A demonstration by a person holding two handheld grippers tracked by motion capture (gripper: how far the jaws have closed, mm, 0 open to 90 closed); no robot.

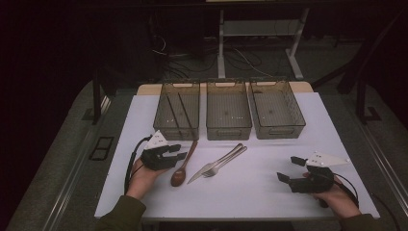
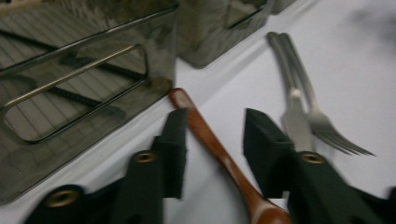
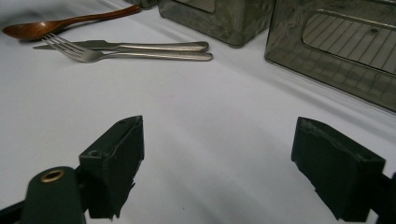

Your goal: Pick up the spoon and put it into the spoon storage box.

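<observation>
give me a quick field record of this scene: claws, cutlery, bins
left claw: straddles the wooden spoon's handle, gaps on both sides, pads not pressing
right claw: open wide above bare white table, nothing between the jaws
wooden spoon: flat on table, bowl toward the person
knife and fork: side by side, right of the spoon
bins: three clear ones in a row; left bin holds dark chopsticks

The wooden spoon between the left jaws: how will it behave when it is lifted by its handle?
The wooden spoon looks rigid, so probably no bending. Its handle is slim and glossy, so it may twist or slip between the pads. The bowl end could sag downward.
</observation>
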